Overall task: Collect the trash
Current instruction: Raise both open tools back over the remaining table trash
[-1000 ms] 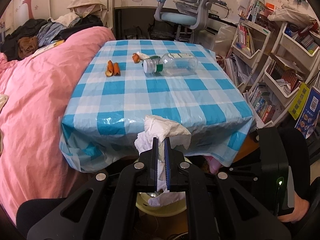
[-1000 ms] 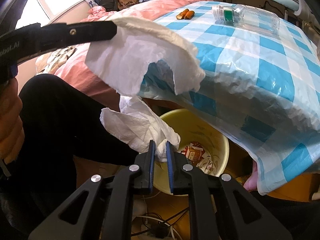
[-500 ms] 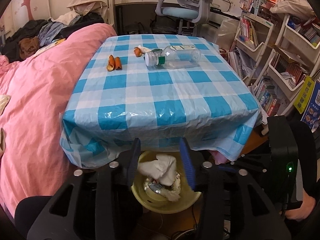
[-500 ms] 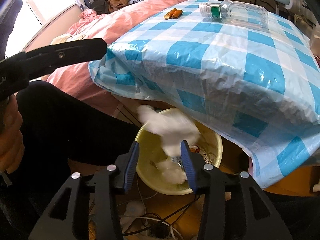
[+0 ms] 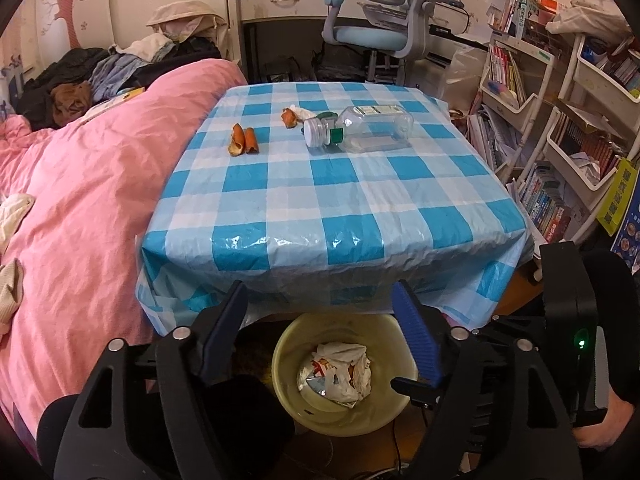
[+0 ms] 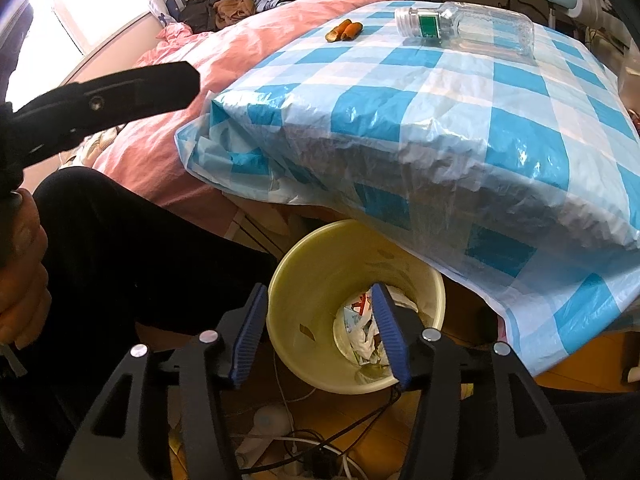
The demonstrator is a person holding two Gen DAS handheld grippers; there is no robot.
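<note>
A yellow bin stands on the floor under the table's near edge, with crumpled white tissues and wrappers inside. It also shows in the right wrist view. My left gripper is open and empty above the bin. My right gripper is open and empty over the bin's rim. On the blue checked tablecloth lie a clear plastic bottle, two orange peels, and another peel with a white scrap.
A pink bed borders the table on the left. Bookshelves stand on the right, an office chair behind. Cables and a power strip lie on the floor by the bin. The person's black-clad leg is beside the bin.
Both grippers held white tissues a second ago, opened, and dropped them into the bin. The jaws have since opened wider and the tissues have settled inside.
</note>
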